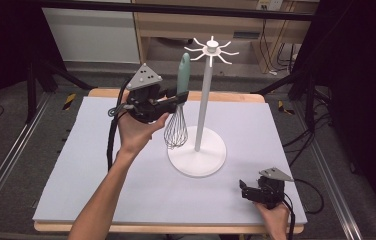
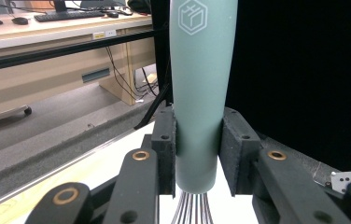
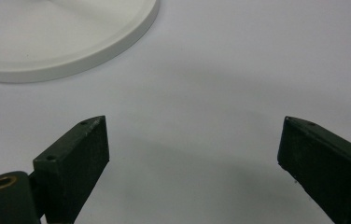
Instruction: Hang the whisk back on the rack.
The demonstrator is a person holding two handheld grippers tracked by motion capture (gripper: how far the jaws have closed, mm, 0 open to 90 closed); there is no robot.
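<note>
Gripping the whisk (image 1: 178, 107) upright, the left tool (image 1: 178, 98) must lift it toward the rack's (image 1: 202, 105) hooks just beyond; right tool (image 3: 192, 158) idles open.

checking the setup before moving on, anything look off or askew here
Nothing stands out. The left hand-held gripper holds the whisk upright by its handle, wires down, beside the rack, which stands straight on the table. The right hand-held gripper rests open near the table's edge.
</note>
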